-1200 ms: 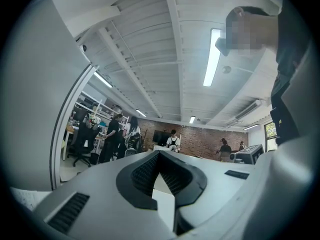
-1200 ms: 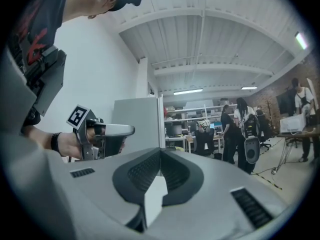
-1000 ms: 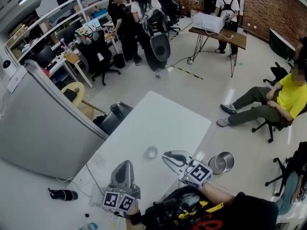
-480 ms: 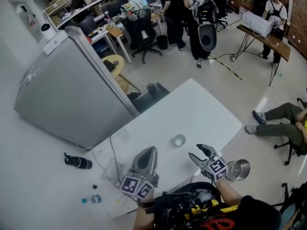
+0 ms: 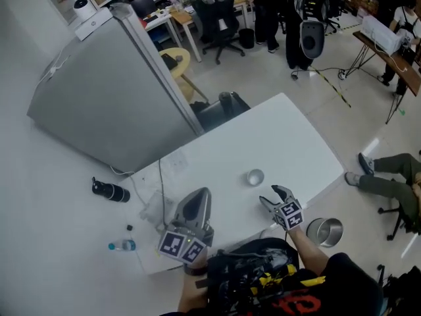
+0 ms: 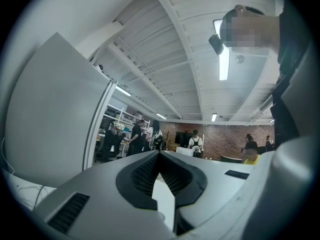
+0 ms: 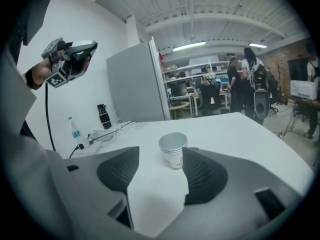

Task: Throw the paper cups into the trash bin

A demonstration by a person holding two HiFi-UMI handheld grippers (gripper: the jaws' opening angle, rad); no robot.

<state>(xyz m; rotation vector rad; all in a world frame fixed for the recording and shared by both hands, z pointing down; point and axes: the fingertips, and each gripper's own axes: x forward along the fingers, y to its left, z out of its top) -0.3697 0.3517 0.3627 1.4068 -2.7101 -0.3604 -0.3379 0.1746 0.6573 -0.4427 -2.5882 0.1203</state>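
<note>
While the left gripper (image 5: 199,193) is held level off to the side with its jaws pressed together on nothing, the right gripper (image 7: 159,159) is the one lined up for the job. Its jaws have just been opening and now stand wide apart. The paper cups (image 7: 173,149) stand upright just ahead of the gap between the two ribbed pads, nearer the right-hand pad, and neither pad presses on them. The wide spread appears meant to let the jaws pass either side of the rim before they close. The downward tilt of the gripper suits a pick from the side of the wall.

Several rim lines show one under another, so this looks like a small nested stack and not a single cup. It stands alone on the white table (image 5: 276,130), towards the near right corner, with bare tabletop all round it. The metal trash bin (image 5: 322,224) stands on the floor just off that same corner, on the right gripper's side, so the carry should be short.

As for writing, the cup wall carries a small reddish print, too small to read. The cubes on both grippers show black-and-white square markers, not words. Down on the floor by the wall, a clear water bottle (image 7: 75,132) has a label that cannot be made out, and the black flask (image 7: 102,116) near it shows no lettering.
</note>
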